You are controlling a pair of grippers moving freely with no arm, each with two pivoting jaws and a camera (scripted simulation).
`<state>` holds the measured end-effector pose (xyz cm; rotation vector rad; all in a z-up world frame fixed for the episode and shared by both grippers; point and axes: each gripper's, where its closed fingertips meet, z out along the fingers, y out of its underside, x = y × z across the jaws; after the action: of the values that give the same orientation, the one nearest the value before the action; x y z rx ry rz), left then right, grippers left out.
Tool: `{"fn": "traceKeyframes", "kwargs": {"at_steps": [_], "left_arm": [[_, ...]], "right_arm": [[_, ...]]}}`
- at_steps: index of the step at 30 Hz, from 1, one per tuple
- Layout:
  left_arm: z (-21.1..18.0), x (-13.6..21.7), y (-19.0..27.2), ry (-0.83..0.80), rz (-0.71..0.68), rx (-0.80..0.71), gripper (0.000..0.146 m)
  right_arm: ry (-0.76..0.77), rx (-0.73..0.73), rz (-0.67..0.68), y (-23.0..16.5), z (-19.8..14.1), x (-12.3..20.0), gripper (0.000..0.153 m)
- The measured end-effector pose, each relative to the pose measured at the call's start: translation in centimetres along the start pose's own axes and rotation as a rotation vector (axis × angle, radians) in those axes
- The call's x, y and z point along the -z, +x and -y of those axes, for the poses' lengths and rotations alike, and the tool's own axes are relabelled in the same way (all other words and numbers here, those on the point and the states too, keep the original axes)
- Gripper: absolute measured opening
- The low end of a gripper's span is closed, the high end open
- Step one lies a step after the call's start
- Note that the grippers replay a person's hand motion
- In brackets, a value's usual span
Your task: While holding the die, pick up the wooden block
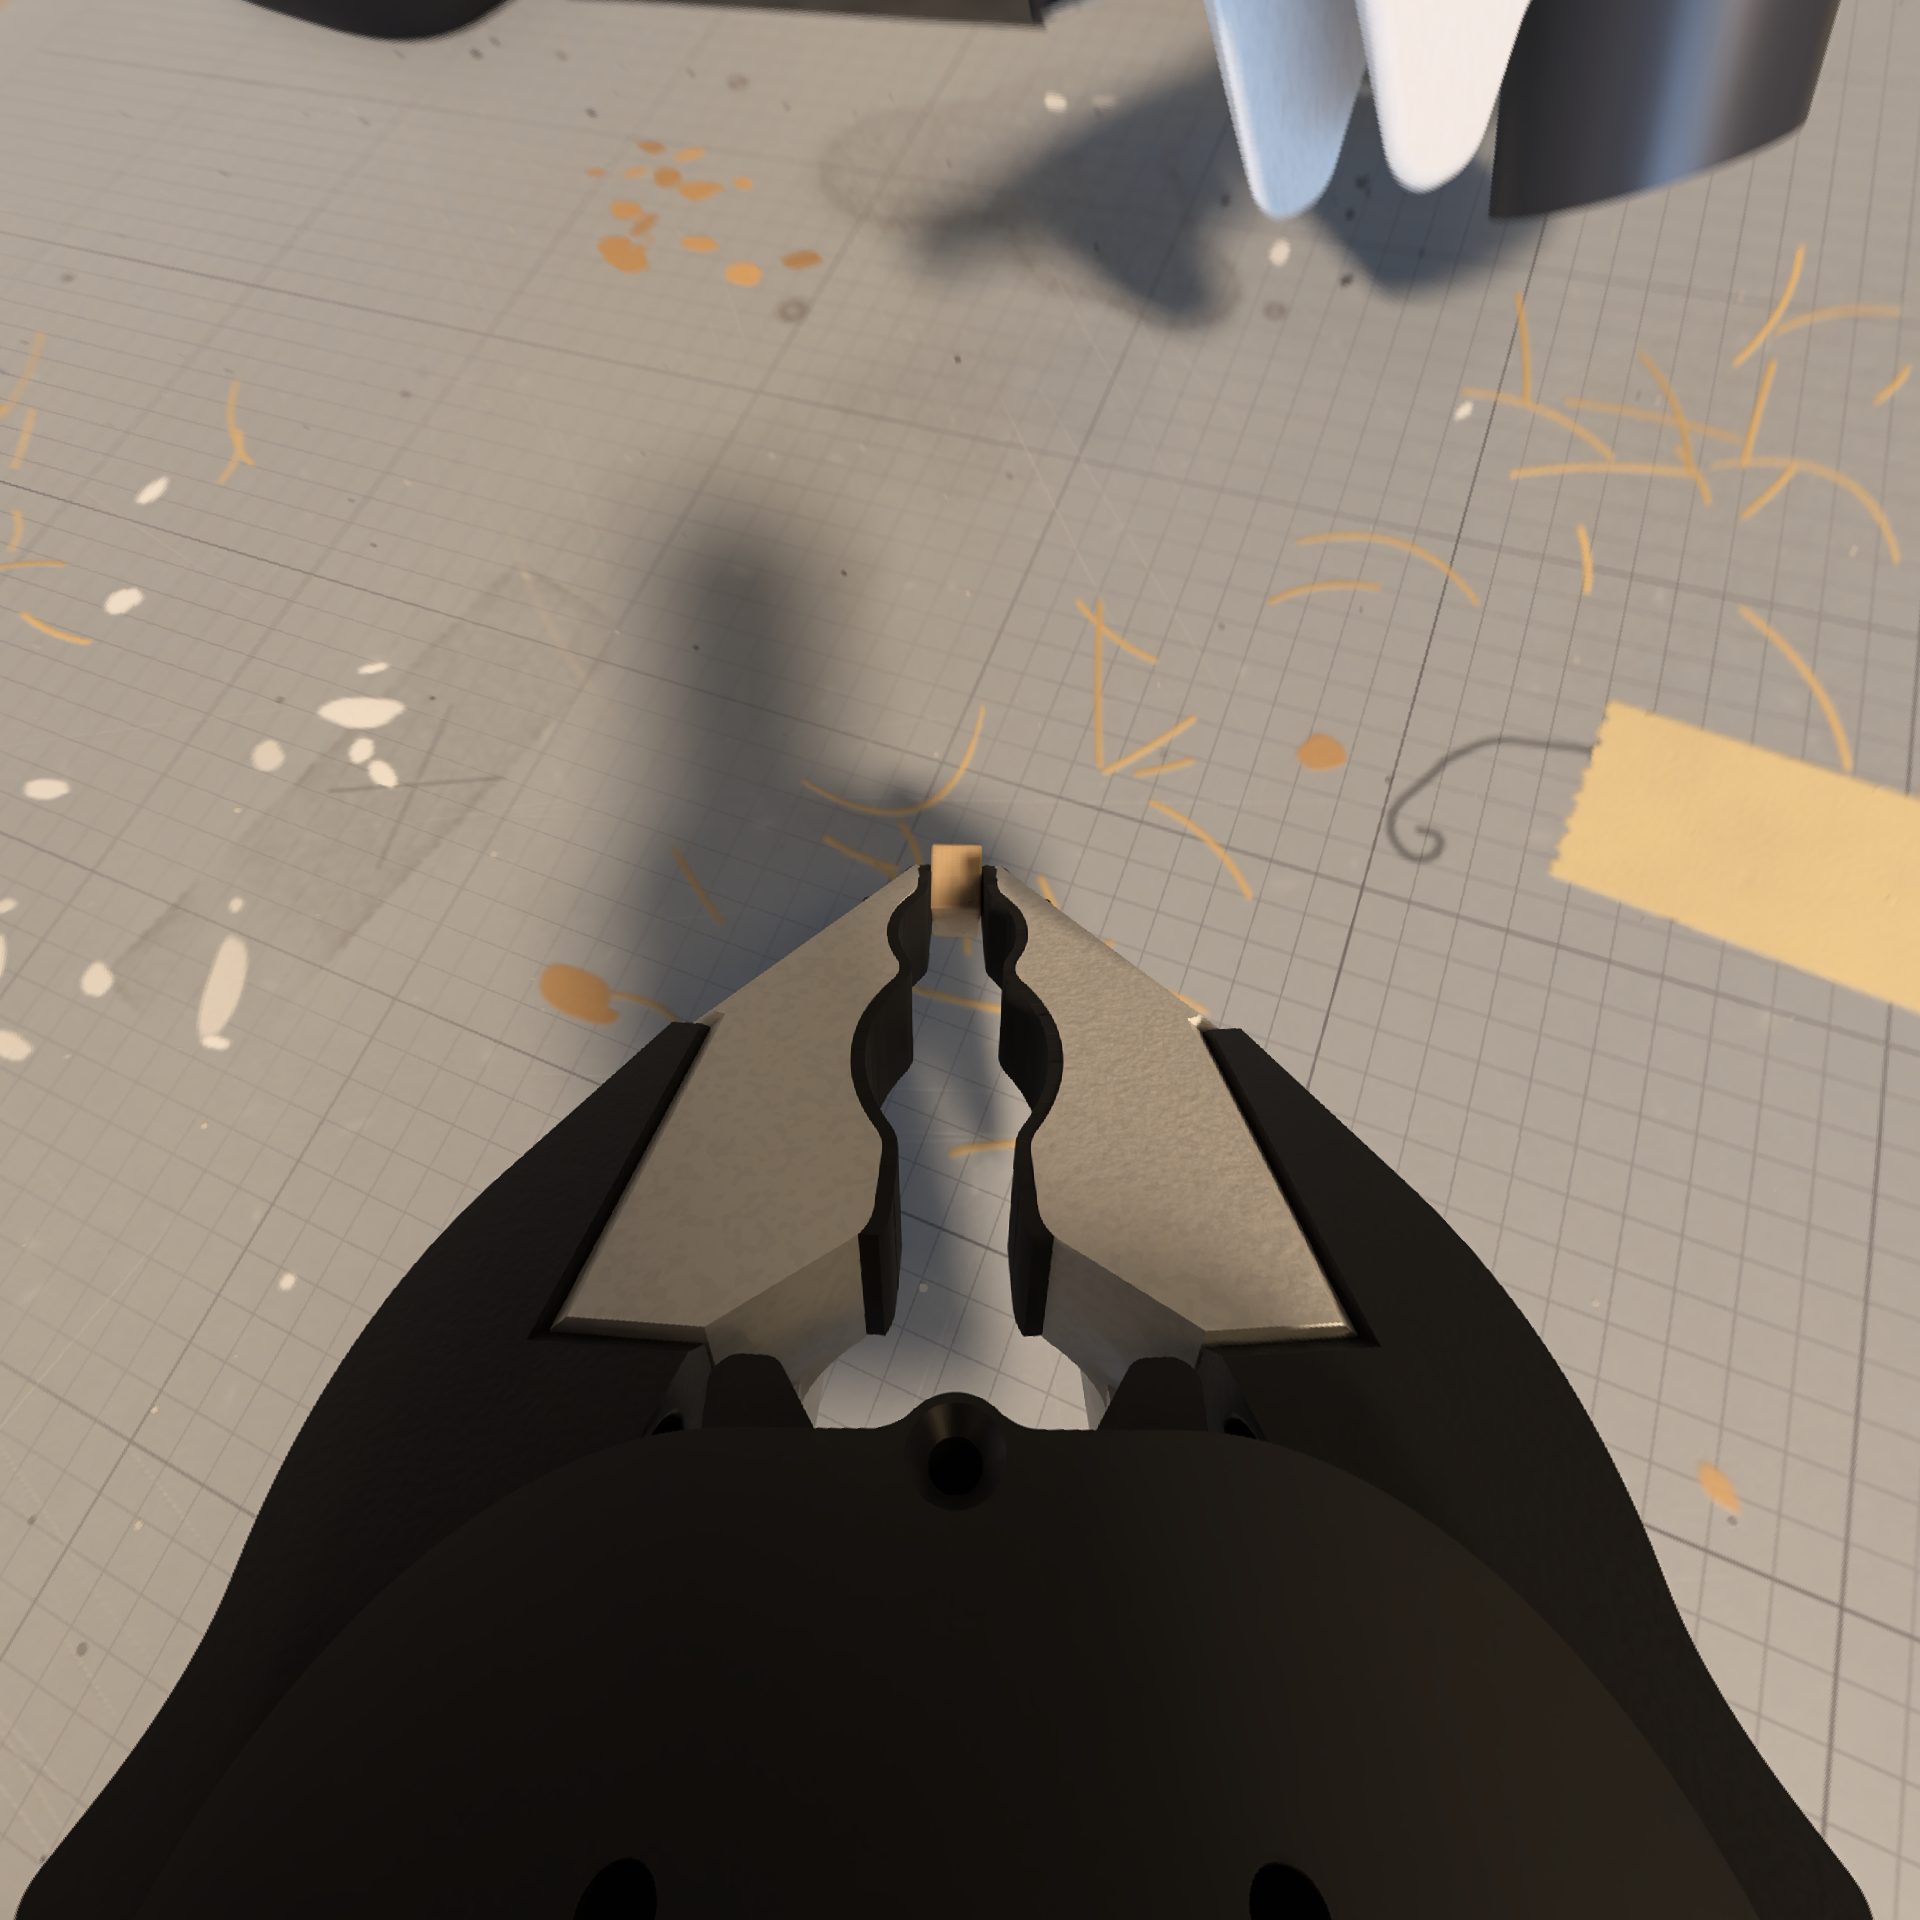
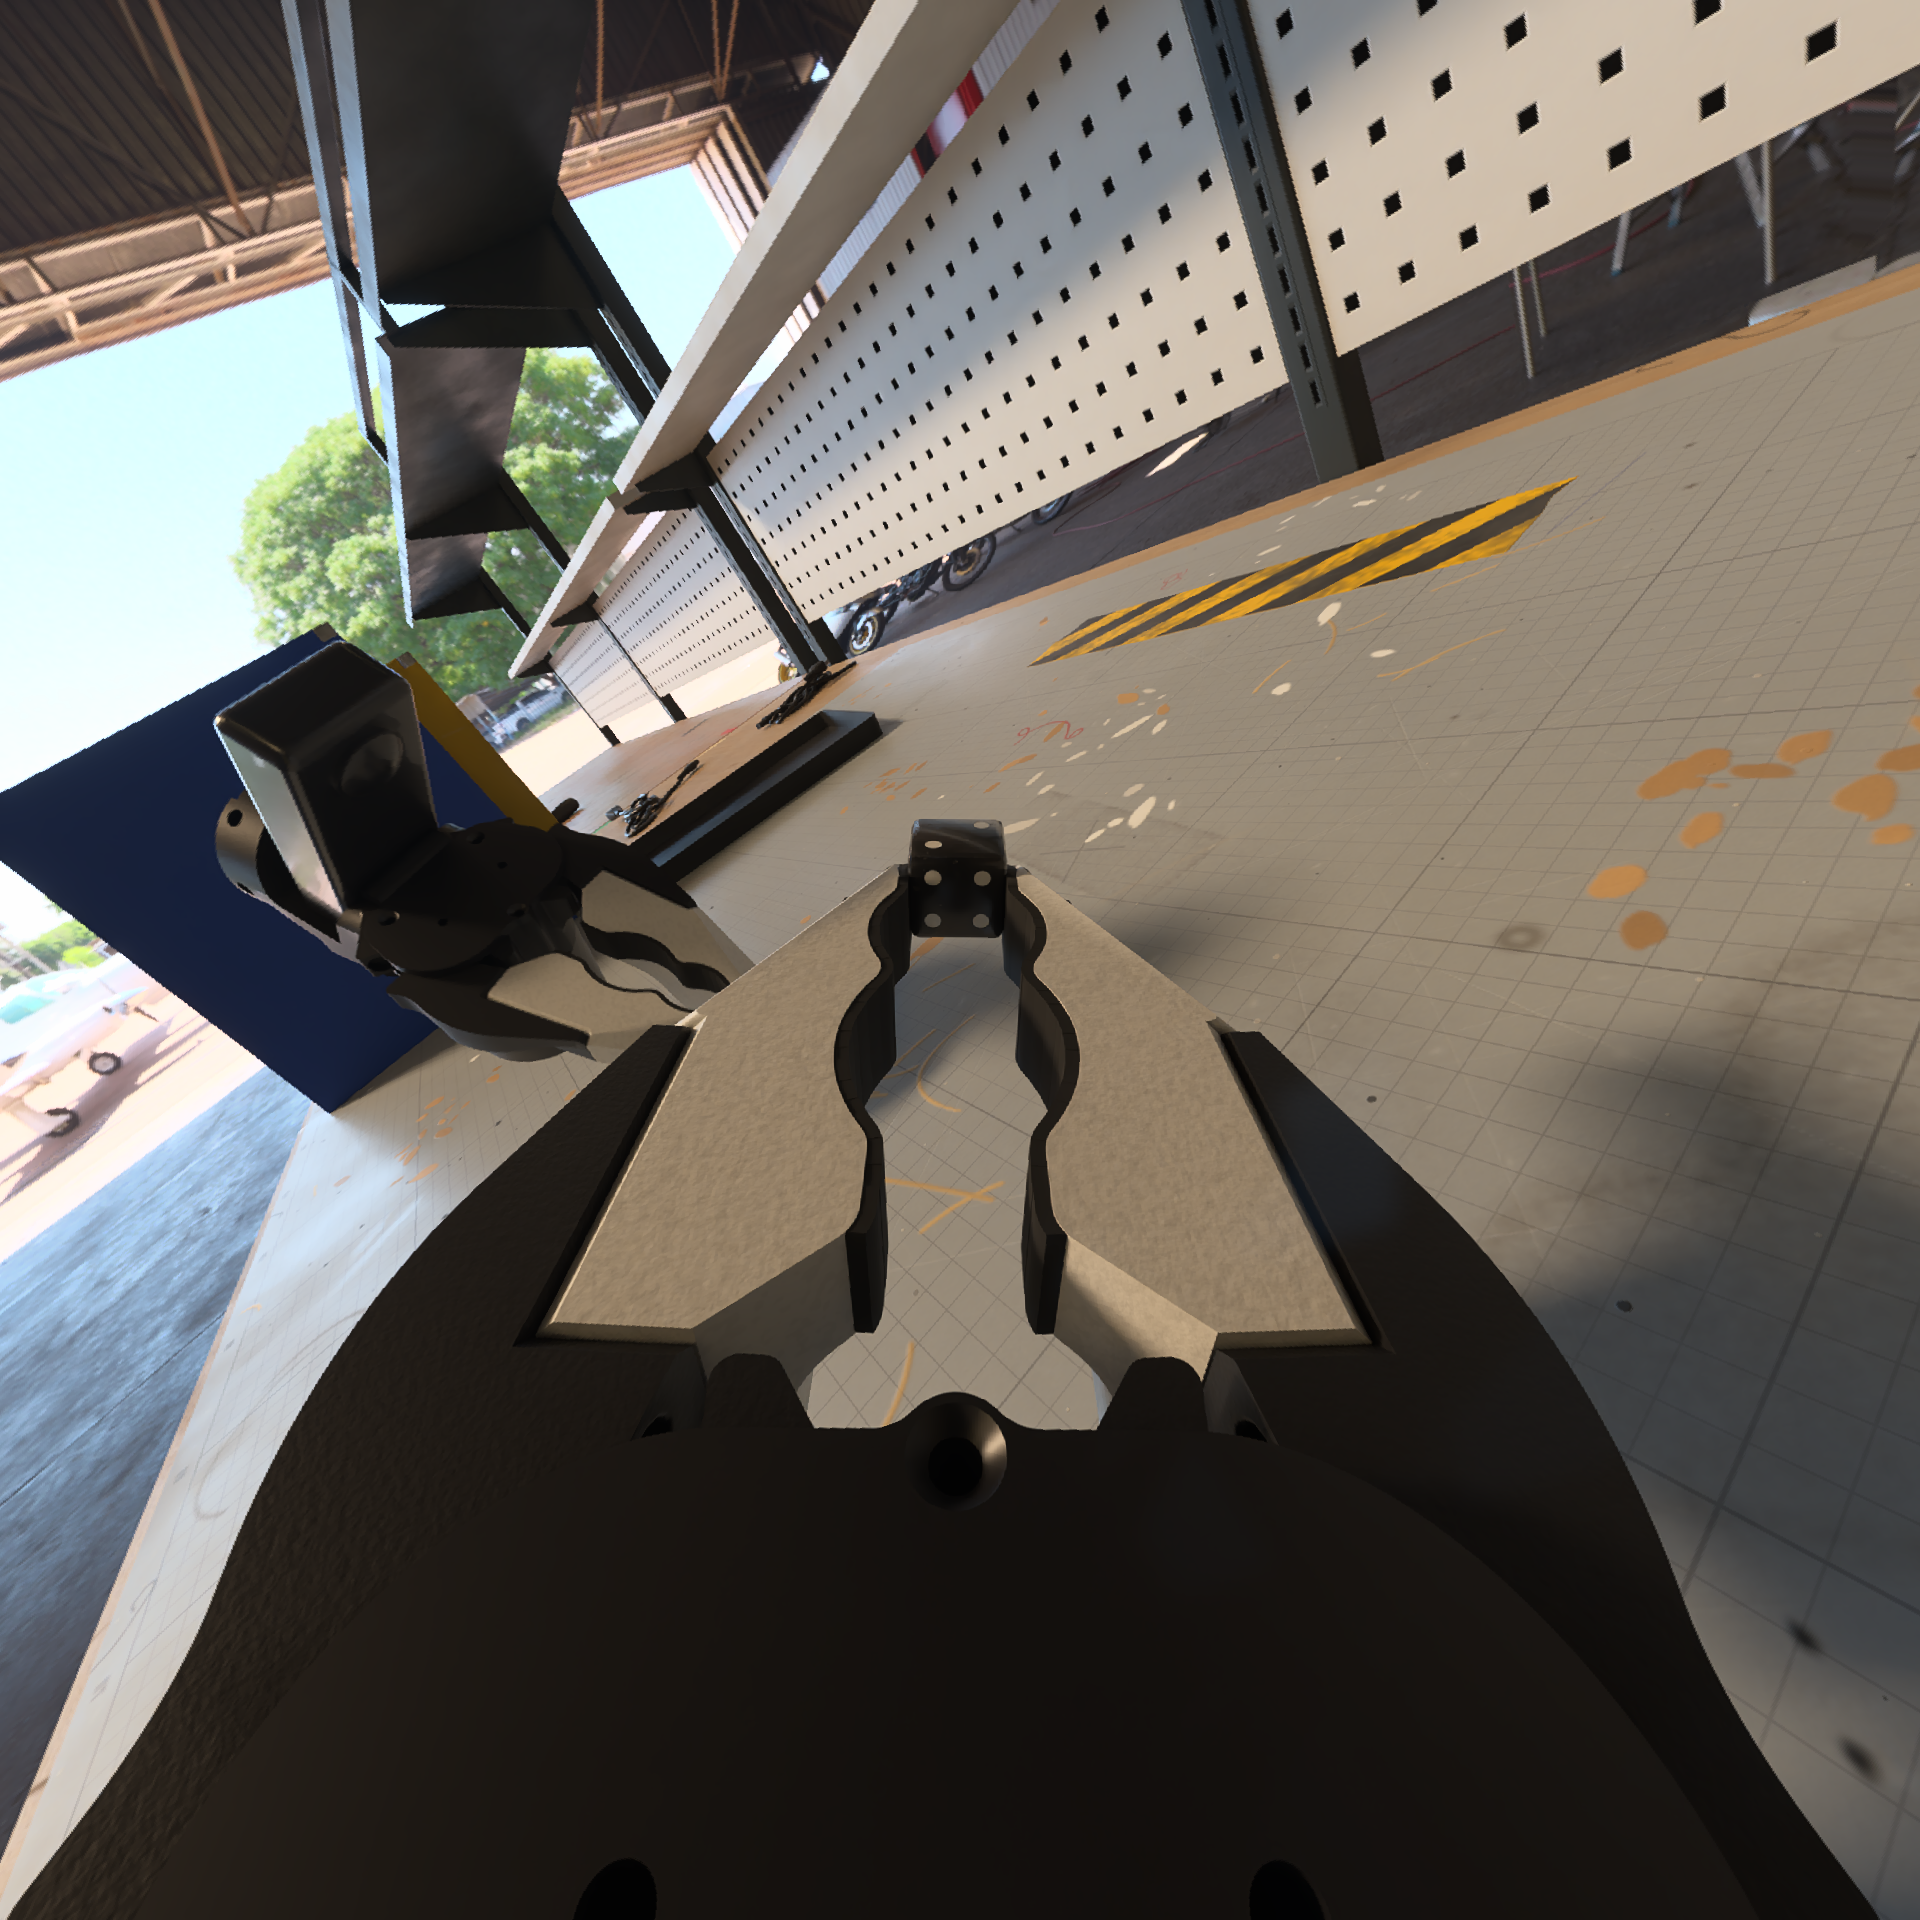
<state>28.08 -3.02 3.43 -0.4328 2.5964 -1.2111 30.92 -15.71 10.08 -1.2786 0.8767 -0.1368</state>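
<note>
The left tongs (image 1: 956, 883) are clenched on the small wooden block (image 1: 956, 888), which sits pinched right at their tips, above the gridded tabletop (image 1: 416, 416); so shallow a hold probably leaves little margin against slipping. The right tongs (image 2: 958, 883) grasp the black die (image 2: 956, 878) between their tips, raised clear of the tabletop, apparently to keep it out of the other tool's way. Seen from the right tongs, the left tongs hang off to the left, well apart. Both holds look complete.
</note>
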Motion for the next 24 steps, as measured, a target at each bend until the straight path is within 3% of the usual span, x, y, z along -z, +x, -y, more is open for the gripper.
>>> {"fn": "traceKeyframes", "kwargs": {"at_steps": [9,24], "left_arm": [[1.4,0.1,-0.4,0.089,-0.047,0.143,0.008],[1.7,-1.2,0.4,0.115,-0.085,0.099,0.009]], "right_arm": [[0.011,-0.003,0.009,-0.1,0.1,0.1,0.016],[0.009,-0.01,0.014,-0.1,0.1,0.1,0.016]]}}
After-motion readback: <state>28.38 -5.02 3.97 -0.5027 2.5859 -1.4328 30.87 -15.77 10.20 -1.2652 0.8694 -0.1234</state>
